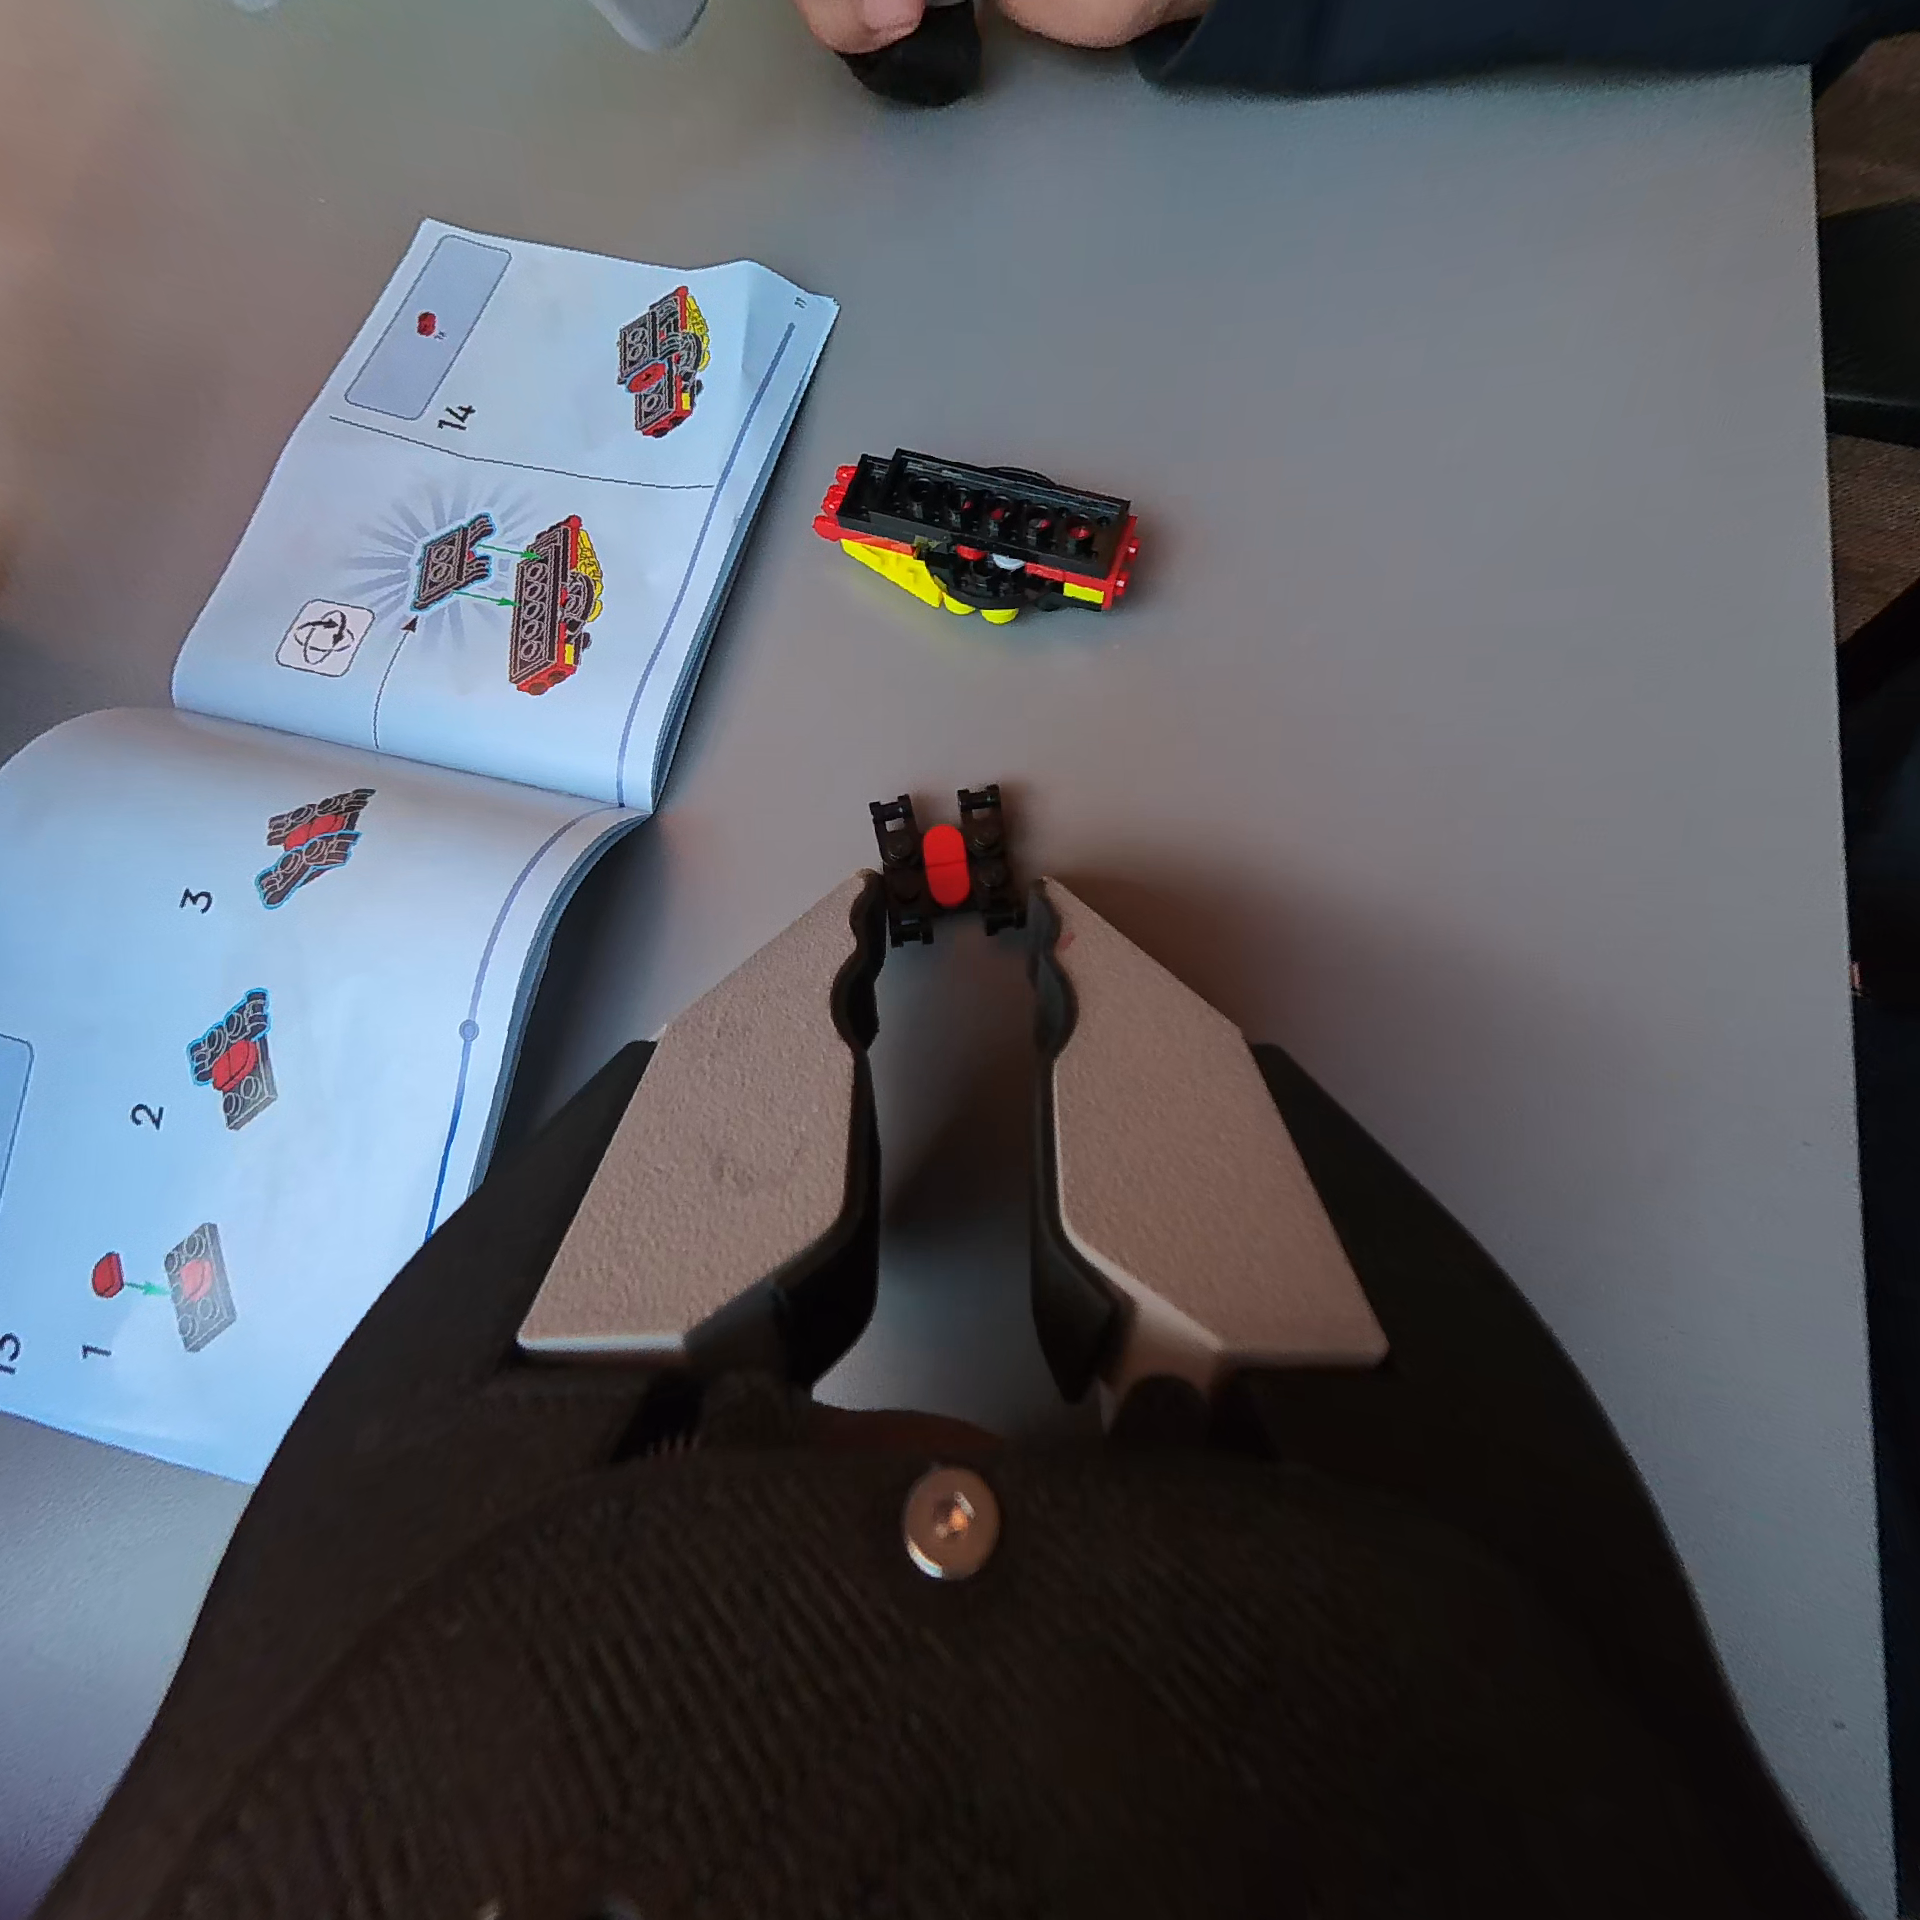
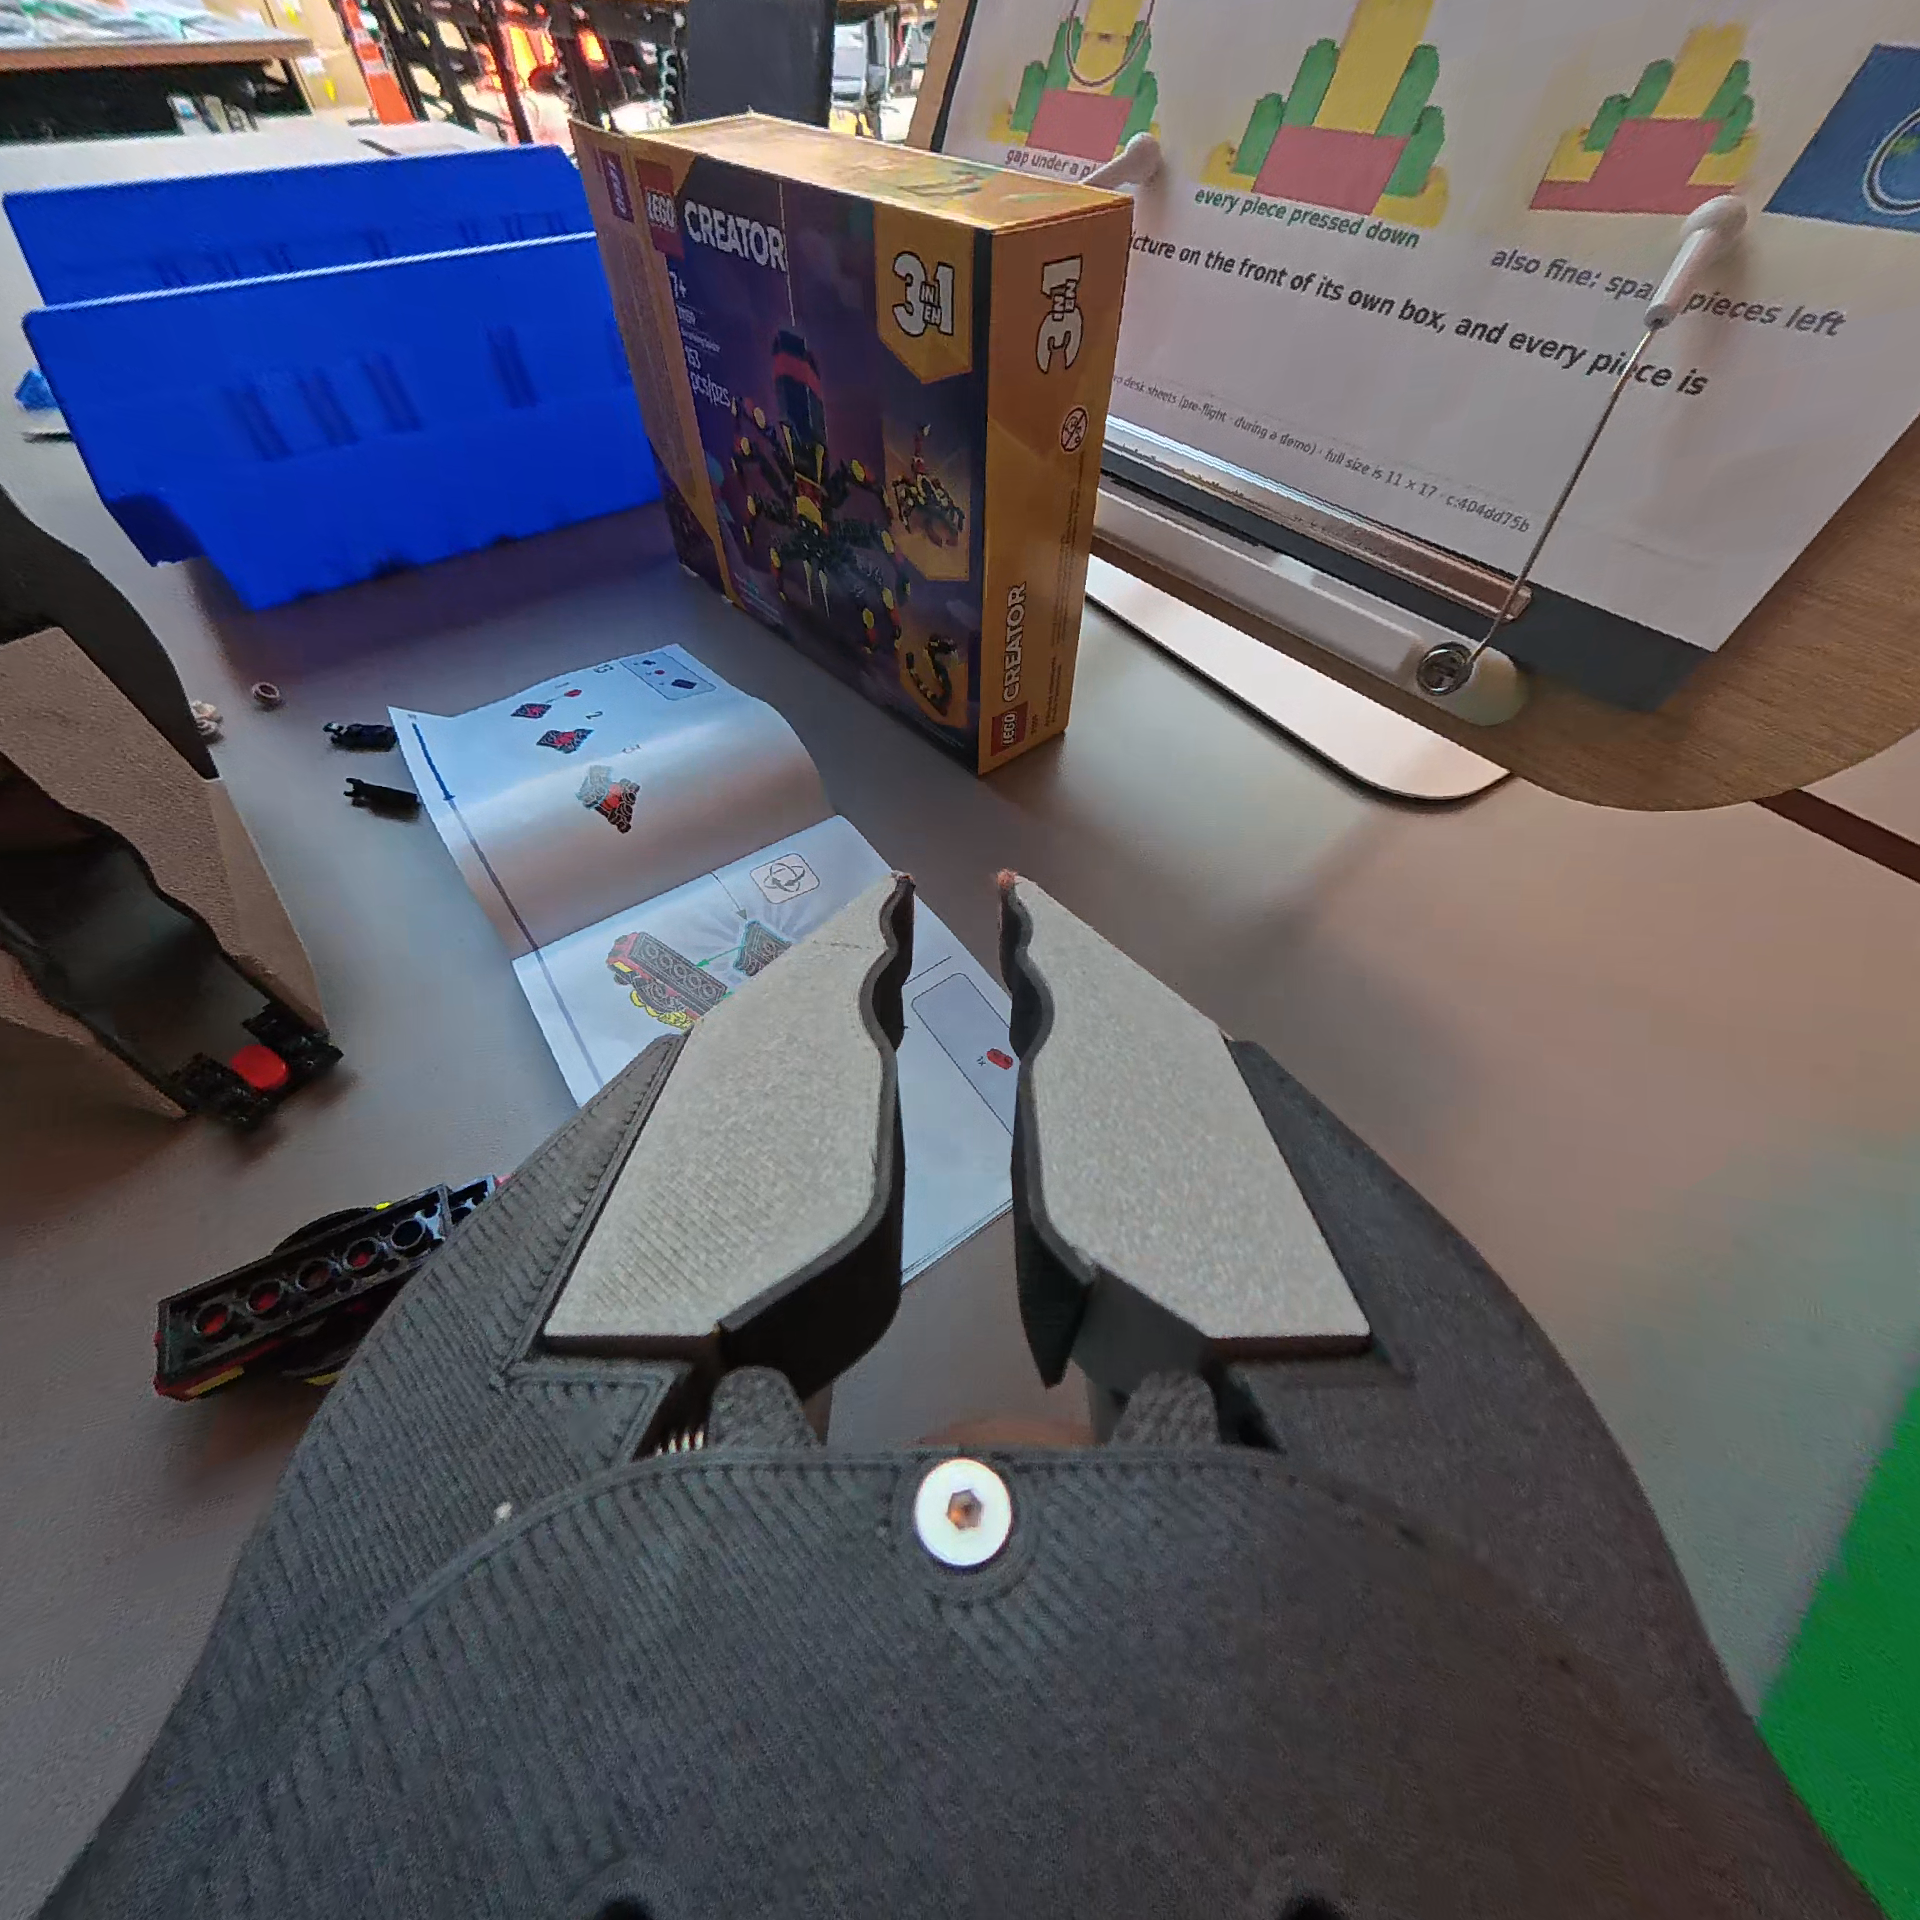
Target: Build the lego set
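My left gripper [image 1: 951, 899] is shut on a small black assembly with a red rounded piece [image 1: 943, 864], held at the fingertips just above the grey table; the assembly also shows in the right wrist view [image 2: 258, 1067]. The main build [image 1: 977, 535], a black holed plate on red and yellow parts, lies on the table beyond it, apart from it, and also shows in the right wrist view [image 2: 301, 1283]. My right gripper [image 2: 956, 883] is open and empty, hovering over the open instruction booklet [image 2: 644, 831].
The booklet [image 1: 499, 520] lies left of the build. A set box [image 2: 831, 436] stands behind it, blue bins [image 2: 312, 364] to the left. Loose black pieces [image 2: 379, 795] lie by the booklet. A printed sheet on a stand [image 2: 1455, 312] is at right. A person's hands [image 1: 894, 31] rest at the far edge. Across from one pair of fingers to the other is roughly 20 cm.
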### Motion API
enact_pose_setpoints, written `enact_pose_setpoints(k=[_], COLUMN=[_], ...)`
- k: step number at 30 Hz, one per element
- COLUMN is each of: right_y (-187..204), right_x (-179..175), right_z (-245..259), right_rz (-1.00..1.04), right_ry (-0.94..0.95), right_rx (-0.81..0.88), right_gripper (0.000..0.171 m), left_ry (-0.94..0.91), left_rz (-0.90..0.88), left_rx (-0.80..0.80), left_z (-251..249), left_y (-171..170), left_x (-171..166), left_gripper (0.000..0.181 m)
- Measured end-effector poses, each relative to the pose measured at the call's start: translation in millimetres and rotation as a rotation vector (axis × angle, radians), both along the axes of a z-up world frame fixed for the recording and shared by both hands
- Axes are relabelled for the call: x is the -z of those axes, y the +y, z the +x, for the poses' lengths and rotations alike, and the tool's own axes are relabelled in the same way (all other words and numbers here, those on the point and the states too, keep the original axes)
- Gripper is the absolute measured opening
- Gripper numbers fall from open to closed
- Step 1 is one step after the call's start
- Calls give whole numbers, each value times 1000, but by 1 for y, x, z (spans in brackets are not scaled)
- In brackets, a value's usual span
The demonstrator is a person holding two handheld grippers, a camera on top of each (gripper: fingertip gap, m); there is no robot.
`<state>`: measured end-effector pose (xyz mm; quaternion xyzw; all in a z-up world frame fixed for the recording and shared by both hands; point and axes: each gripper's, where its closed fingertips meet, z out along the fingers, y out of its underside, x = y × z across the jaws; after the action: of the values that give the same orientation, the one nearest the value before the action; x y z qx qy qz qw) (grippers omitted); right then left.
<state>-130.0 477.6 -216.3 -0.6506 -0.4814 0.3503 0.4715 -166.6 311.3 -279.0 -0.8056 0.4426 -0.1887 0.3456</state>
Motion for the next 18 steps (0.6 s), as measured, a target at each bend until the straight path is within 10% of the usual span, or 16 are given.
enact_pose_setpoints(k=[18], right_y=[0], right_x=[-1], right_z=[0], right_rz=[6], right_ry=[1], right_rx=[2], right_gripper=[10], left_ry=[0], left_rz=[-1], left_rx=[0], left_z=[0], left_y=[0], left_x=[0], left_gripper=[25])
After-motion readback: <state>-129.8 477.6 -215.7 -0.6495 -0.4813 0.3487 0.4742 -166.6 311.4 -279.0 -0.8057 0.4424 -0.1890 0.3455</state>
